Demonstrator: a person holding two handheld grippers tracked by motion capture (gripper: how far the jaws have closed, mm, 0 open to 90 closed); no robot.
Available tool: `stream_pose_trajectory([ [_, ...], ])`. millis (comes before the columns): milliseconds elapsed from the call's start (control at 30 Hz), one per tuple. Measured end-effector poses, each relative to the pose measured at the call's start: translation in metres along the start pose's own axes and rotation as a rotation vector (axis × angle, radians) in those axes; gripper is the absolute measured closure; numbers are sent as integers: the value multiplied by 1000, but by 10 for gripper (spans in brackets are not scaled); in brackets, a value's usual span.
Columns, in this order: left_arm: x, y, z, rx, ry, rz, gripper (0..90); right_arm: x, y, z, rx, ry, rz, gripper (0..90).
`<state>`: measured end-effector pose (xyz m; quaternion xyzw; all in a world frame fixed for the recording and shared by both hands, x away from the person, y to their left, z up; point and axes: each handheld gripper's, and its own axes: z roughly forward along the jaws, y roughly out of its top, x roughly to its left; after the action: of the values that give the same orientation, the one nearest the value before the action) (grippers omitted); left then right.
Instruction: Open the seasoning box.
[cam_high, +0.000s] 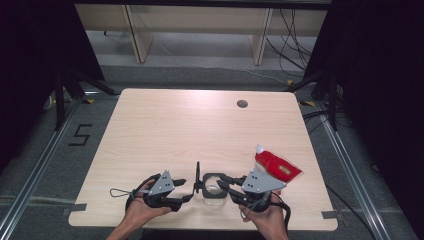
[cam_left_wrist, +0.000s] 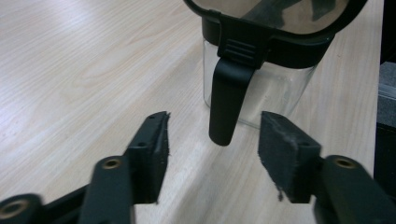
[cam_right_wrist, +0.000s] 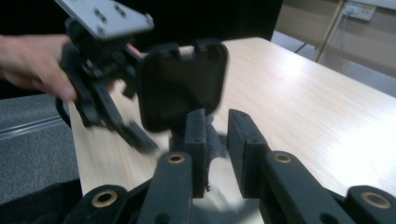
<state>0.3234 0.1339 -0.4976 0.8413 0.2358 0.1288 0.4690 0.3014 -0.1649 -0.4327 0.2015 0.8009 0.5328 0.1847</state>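
— Clear glass with a black rim: that jar (cam_high: 214, 189) sits at the lower middle of the high view, near the front edge of the worktop (cam_high: 170, 130), between the two tools.

— Its lid (cam_right_wrist: 180, 91)?

— Swung up on edge. The right gripper view shows it as a dark slab above centre, blurred.

— And the left tool (cam_high: 187, 190)?

— Released. In the left gripper view its pads (cam_left_wrist: 156, 149) stand wide, the jar's black latch (cam_left_wrist: 227, 105) hanging between them, untouched.

— The right tool (cam_high: 225, 184)?

— Jaws narrowly apart at the jar's rim; whether they pinch it I cannot tell. A red pouch (cam_high: 276, 166) lies just right of it in the high view.
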Motion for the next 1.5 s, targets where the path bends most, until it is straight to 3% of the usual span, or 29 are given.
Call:
stream_pose_trajectory([
  [33,-1,-1,-1,5,-1,-11,385,-2,-4,-4,0,-10,-2,775],
  [67,0,-3,-3,13,9,13,363,-2,-9,-8,2,-8,32,765],
  [100,0,-4,-4,29,10,11,351,-4,-13,-11,4,-12,22,755],
  [133,-3,-6,-6,34,17,-21,339,-6,-17,-14,2,-13,23,741],
  [167,-3,-7,-7,44,25,-19,331,-7,-22,-18,7,-17,32,733],
  [233,-6,-8,-9,31,12,-50,312,-9,-30,-25,13,-24,34,721],
  [267,-5,-8,-11,45,19,-39,297,-9,-33,-29,22,-26,44,717],
  [300,-7,-9,-11,19,9,-63,290,-10,-36,-32,21,-34,51,712],
  [400,-6,-10,-15,35,16,-35,276,-12,-41,-43,17,-45,52,675],
  [467,-7,-11,-15,26,17,-44,265,-12,-43,-47,20,-42,60,662],
  [500,-9,-13,-16,28,20,-77,256,-14,-47,-53,21,-56,66,644],
  [633,-8,-13,-18,56,13,-72,234,-16,-52,-63,17,-64,80,627],
  [667,-9,-14,-18,60,29,-80,216,-18,-55,-70,22,-90,95,613],
  [733,-9,-15,-17,46,29,-86,206,-21,-57,-77,17,-103,83,600],
  [800,-9,-14,-19,64,22,-83,206,-24,-60,-83,28,-118,97,558],
  [833,-10,-14,-19,54,25,-56,206,-24,-62,-85,26,-129,127,533],
  [900,-13,-14,-19,51,24,-74,202,-25,-66,-90,44,-132,157,513],
  [967,-14,-14,-21,59,31,-46,201,-28,-70,-92,27,-142,143,499],
  [1033,-13,-14,-22,71,29,-22,197,-24,-71,-97,54,-153,184,490],
  [1067,-14,-14,-22,75,35,-51,197,-27,-72,-99,47,-161,157,487],
  [1100,-14,-15,-21,66,45,-53,195,-28,-73,-100,47,-166,144,487],
  [1133,-15,-14,-22,63,49,-60,193,-27,-73,-103,51,-170,176,482],
  [1233,-15,-15,-20,45,46,-81,191,-31,-76,-109,51,-181,148,481],
  [1400,-15,-15,-20,69,39,-77,192,-32,-82,-119,69,-211,188,472],
  [1500,-15,-14,-20,69,41,-78,191,-35,-84,-123,67,-229,161,467],
])
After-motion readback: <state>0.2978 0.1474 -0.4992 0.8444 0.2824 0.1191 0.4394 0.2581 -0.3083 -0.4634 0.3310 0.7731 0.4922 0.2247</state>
